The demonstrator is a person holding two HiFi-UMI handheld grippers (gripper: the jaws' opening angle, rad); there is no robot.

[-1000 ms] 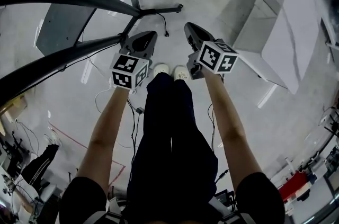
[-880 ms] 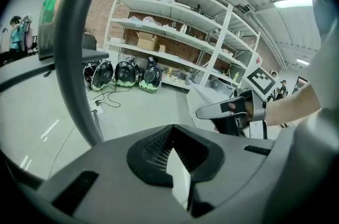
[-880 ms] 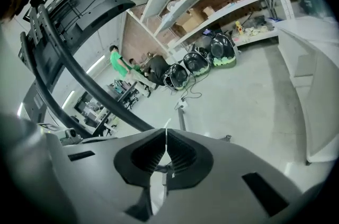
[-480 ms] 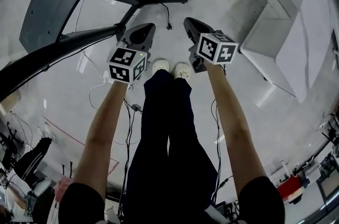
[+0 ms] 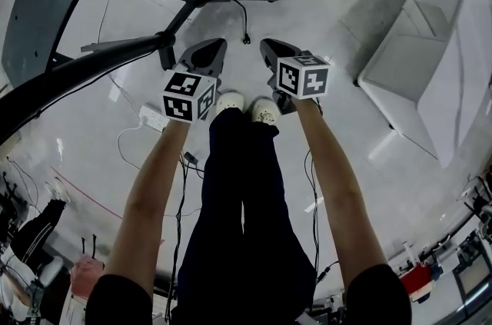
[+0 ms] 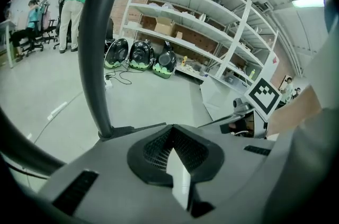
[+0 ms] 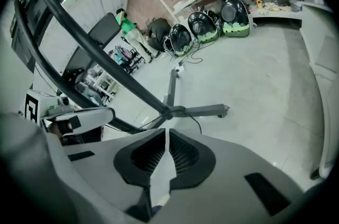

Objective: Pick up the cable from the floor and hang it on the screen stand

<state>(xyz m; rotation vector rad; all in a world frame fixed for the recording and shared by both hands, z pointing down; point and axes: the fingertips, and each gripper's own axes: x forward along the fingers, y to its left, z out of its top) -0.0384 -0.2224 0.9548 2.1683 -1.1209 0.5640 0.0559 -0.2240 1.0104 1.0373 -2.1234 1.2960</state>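
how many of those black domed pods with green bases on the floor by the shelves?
3, in a row below the shelving: left pod, middle pod, right pod. More could be hidden behind the stand pole.

Workshop or lab storeroom: long white metal shelving [image 6: 212,11] loaded with cardboard boxes [image 6: 161,26], brick wall [image 7: 151,3] behind it, green-black pods [image 6: 140,54] on grey concrete floor [image 6: 143,101] at its foot, office chairs [image 6: 37,37] left of it.
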